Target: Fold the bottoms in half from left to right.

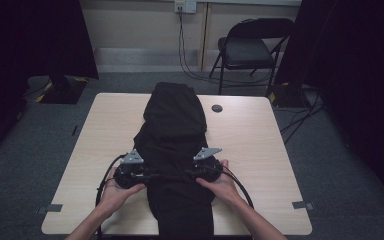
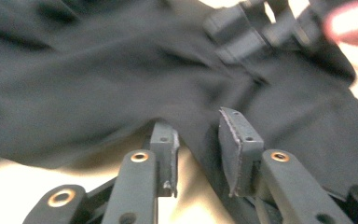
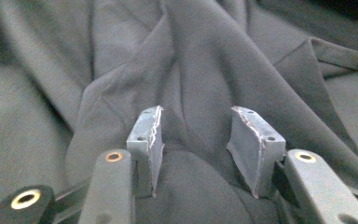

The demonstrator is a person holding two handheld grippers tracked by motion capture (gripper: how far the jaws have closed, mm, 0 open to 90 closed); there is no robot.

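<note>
A black garment (image 1: 175,130) lies lengthwise down the middle of the light wood table (image 1: 260,150), and its near end hangs over the front edge. My left gripper (image 1: 150,175) sits at the cloth's left edge, pointing inward. In the left gripper view the left gripper (image 2: 198,135) has its jaws apart over the garment (image 2: 121,70), whose edge runs between them. My right gripper (image 1: 187,175) comes in from the right side. In the right gripper view the right gripper (image 3: 198,135) straddles a raised fold of the garment (image 3: 200,70), and the pads do not press on it.
A folding chair (image 1: 250,47) stands behind the table, with cables on the floor beside it. There is a round grommet (image 1: 217,108) in the table top right of the garment. Tape marks (image 1: 54,207) sit near the front corners. Bare wood lies on both sides of the cloth.
</note>
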